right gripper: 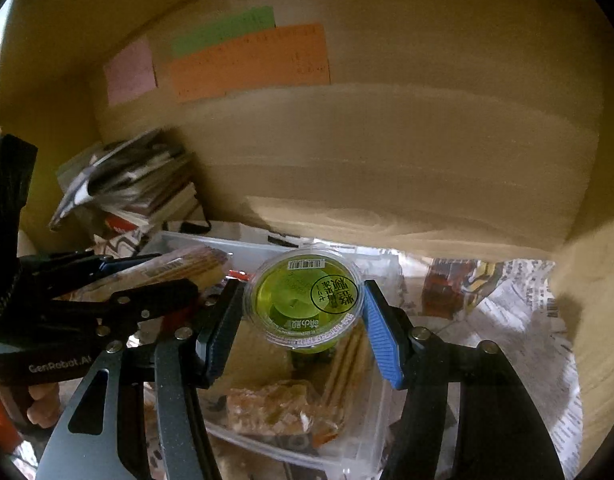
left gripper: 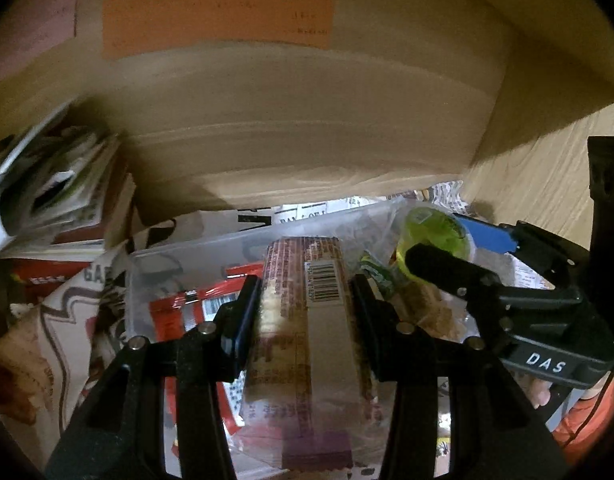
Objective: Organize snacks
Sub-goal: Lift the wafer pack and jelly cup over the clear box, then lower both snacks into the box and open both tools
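Snacks fill a clear plastic bin [left gripper: 179, 256] that sits on newspaper [right gripper: 519, 304] at the foot of a large cardboard box [left gripper: 307, 128]. The left gripper [left gripper: 305, 312] is closed on a long biscuit packet [left gripper: 307, 320], barcode side up, its fingers pressing both long edges while the packet is held over the bin. Beneath it, a red wrapper [left gripper: 175, 312] lies in the bin. The right gripper [right gripper: 303, 312] holds a round green jelly cup [right gripper: 303, 300] by its rim, the blue pad [right gripper: 381, 332] touching one side and the dark finger the other; the cup tilts its printed lid toward the camera, just above the bin's right end. Below the cup lie a bag of brownish crispy pieces [right gripper: 275, 408] and pale stick snacks [right gripper: 347, 364]. A stack of books [right gripper: 147, 188] stands left of the bin, against the box.
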### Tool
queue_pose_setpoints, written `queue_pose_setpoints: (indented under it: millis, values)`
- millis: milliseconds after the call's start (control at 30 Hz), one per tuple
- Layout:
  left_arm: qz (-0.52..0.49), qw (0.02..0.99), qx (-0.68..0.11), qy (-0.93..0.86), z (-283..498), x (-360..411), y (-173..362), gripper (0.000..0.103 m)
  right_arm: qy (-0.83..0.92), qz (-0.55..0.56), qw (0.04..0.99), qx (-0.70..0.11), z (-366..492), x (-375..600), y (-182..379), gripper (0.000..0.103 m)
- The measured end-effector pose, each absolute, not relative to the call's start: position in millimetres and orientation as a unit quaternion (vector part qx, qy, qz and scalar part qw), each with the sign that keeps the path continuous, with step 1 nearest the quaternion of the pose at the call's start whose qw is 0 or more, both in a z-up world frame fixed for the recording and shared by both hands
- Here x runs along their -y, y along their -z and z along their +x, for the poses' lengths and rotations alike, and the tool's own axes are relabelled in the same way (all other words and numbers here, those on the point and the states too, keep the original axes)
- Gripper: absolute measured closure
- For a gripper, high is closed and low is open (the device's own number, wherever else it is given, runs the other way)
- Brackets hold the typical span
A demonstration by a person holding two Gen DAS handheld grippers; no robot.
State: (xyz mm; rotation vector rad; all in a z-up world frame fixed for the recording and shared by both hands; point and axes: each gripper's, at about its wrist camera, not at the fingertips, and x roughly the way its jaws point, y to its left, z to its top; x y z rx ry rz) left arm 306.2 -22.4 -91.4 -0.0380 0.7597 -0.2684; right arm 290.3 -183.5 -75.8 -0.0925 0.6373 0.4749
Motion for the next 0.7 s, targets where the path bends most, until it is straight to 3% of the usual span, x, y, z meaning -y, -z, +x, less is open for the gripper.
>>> queue_pose_setpoints:
  millis: [233, 367, 467, 700]
  values:
    - [-0.024, 0.917, -0.377, 0.127, 313, 23, 94, 0.057, -0.227, -0.053, 0.915, -0.330, 295, 181, 84, 0.046]
    - [-0.021, 0.924, -0.362, 0.123, 303, 19, 86, 0.046, -0.226, -0.049, 0.917, -0.324, 290, 184, 80, 0.041]
    - [-0.015, 0.928, -0.351, 0.121, 290, 16, 79, 0.045, -0.226, -0.044, 0.923, -0.310, 281, 187, 71, 0.033]
    - [-0.016, 0.936, -0.332, 0.114, 253, 5, 65, 0.030, -0.231, -0.050, 0.928, -0.288, 247, 191, 55, 0.031]
